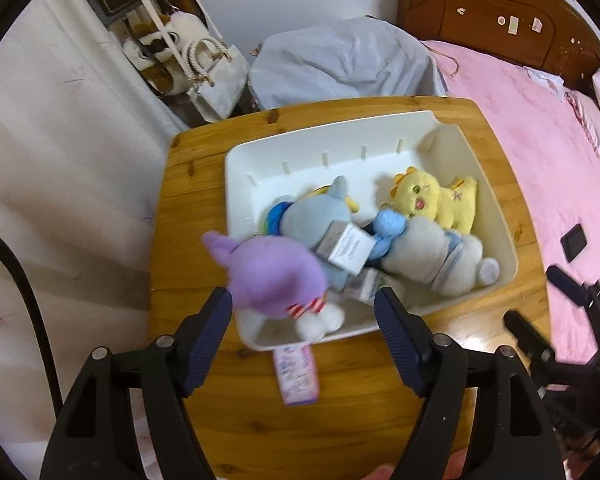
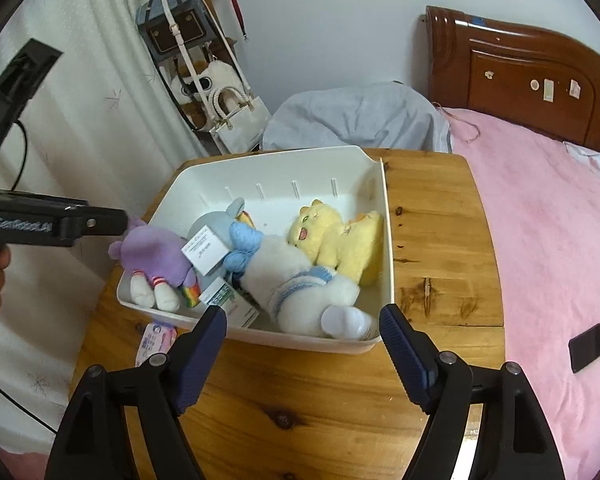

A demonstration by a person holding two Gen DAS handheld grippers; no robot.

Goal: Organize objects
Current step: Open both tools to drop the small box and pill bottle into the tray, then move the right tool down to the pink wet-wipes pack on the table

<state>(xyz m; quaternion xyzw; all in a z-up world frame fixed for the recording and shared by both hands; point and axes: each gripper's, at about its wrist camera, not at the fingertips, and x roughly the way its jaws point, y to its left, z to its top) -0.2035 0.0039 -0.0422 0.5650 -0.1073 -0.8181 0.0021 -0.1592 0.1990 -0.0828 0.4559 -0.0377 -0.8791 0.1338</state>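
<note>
A white plastic bin (image 1: 340, 136) (image 2: 384, 264) sits on a wooden table (image 1: 188, 208) (image 2: 432, 232). It holds a yellow plush (image 1: 432, 200) (image 2: 340, 236), a white and blue plush (image 1: 424, 256) (image 2: 296, 280), a grey-blue plush (image 1: 312, 212) (image 2: 212, 226), small boxes (image 1: 348, 248) (image 2: 204, 252) and a purple plush (image 1: 272, 276) (image 2: 152, 252) lying over the bin's left rim. My left gripper (image 1: 304, 312) is open just above the purple plush, not touching it. My right gripper (image 2: 302, 328) is open and empty in front of the bin.
A pink packet (image 1: 296, 372) (image 2: 156, 338) lies on the table by the bin's near corner. A pink bed (image 2: 548, 240) with a black phone (image 2: 588, 346) is to the right. A curtain (image 2: 80, 120), hanging bags (image 2: 236, 116) and a grey bundle (image 2: 356, 116) stand behind.
</note>
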